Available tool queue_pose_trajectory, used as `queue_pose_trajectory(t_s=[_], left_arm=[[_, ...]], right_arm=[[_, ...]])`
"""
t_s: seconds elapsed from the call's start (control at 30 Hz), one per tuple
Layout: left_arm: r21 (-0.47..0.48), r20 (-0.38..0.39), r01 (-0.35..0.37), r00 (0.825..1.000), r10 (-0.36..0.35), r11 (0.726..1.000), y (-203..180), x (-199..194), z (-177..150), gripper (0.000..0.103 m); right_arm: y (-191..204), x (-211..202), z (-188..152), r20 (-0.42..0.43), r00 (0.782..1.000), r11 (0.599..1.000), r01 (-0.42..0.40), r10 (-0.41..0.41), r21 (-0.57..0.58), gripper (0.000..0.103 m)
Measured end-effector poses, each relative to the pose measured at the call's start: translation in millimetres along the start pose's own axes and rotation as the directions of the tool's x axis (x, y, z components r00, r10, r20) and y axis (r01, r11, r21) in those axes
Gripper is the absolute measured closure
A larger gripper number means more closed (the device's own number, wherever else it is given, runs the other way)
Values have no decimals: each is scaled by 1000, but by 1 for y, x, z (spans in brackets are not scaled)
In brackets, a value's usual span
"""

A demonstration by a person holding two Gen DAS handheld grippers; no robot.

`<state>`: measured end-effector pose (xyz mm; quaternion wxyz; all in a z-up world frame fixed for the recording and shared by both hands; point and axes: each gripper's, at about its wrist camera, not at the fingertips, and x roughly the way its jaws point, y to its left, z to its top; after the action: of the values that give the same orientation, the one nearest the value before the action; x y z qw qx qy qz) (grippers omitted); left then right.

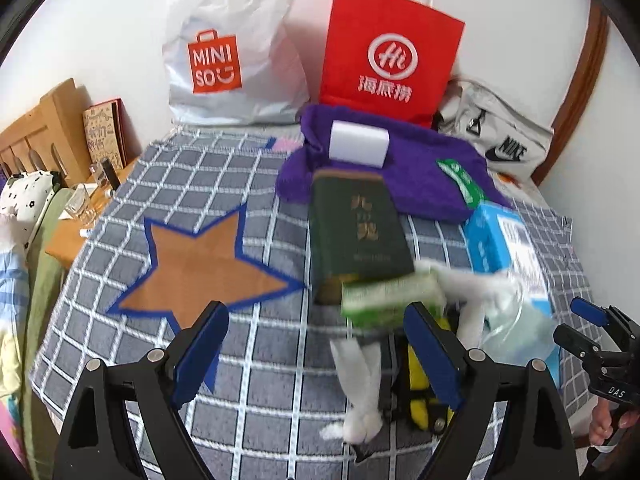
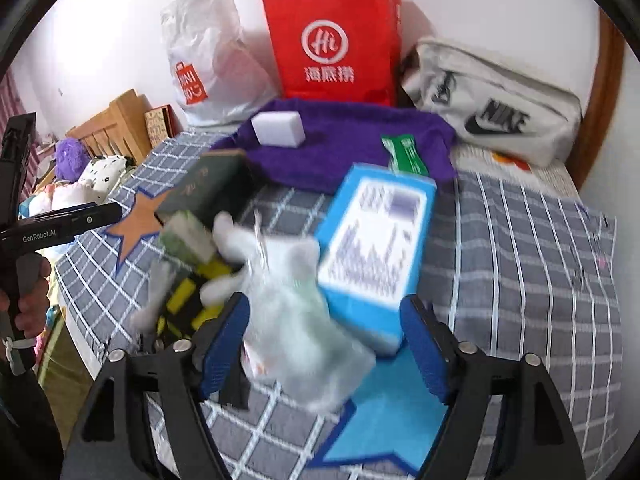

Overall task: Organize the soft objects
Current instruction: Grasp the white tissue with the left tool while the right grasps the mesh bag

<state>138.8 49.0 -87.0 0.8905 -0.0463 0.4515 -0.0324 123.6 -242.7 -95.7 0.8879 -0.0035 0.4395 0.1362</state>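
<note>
Both grippers angle down over the checked cloth. My left gripper stands wide and empty above bare cloth beside the orange star. My right gripper is spread too, the soft white toy lying blurred between the pads, seemingly ungripped (motion smears it). Purple towel sits farther back, carrying a white sponge, likely as a collecting spot.
</note>
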Motion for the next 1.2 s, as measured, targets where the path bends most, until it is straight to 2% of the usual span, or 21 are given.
queue_pose_trajectory(t_s=[0.17,0.2,0.23,0.27,0.33,0.37,0.53,0.73,0.87,0.9,0.93,0.97,1.0,1.03,1.2], left_arm=[[-4,-15,24,1000,-24,1000,1,9,-25,14],[-7,-22,27,999,-27,1000,2,12,-29,14],[-10,-28,26,999,-26,1000,3,14,-31,14],[-13,-37,21,999,-21,1000,4,17,-34,14],[-16,-44,15,999,-16,1000,5,20,-36,14],[-17,-46,14,999,-15,1000,5,22,-37,14],[4,-60,9,998,-9,1000,0,25,-43,14],[28,-66,12,998,-10,1000,-12,26,-49,14],[37,-78,12,997,-9,999,-18,31,-51,14],[41,-81,12,997,-9,999,-19,32,-51,14],[44,-84,13,996,-9,999,-20,32,-51,14],[49,-84,15,996,-10,999,-21,32,-51,14],[51,-83,16,996,-12,999,-21,32,-52,14],[52,-81,18,997,-14,998,-21,31,-52,14],[44,-86,29,996,-25,999,-18,35,-55,14]], right_arm=[[-4,21,-24,-53,998,999,-36,36,12,24],[-4,26,-27,-62,997,999,-42,42,11,30],[-4,29,-29,-64,997,999,-50,51,12,44],[-4,32,-31,-72,996,998,-61,62,14,53],[-6,36,-34,-87,992,996,-87,88,19,87],[-7,36,-36,-86,991,995,-98,99,18,92],[-16,15,-50,-55,993,994,-104,105,20,95],[-49,-20,-81,-64,995,991,-76,83,115,95],[-60,-21,-96,-90,994,989,-46,59,140,90],[-60,-19,-98,-98,994,992,-30,42,126,78],[-61,-16,-97,-98,995,993,-8,19,115,58],[-61,-18,-98,-87,996,995,29,-20,98,47],[-61,-20,-99,-65,996,995,62,-57,82,29],[-62,-22,-98,-44,996,994,76,-73,73,22],[-59,-12,-89,-8,999,998,40,-39,50,14]])
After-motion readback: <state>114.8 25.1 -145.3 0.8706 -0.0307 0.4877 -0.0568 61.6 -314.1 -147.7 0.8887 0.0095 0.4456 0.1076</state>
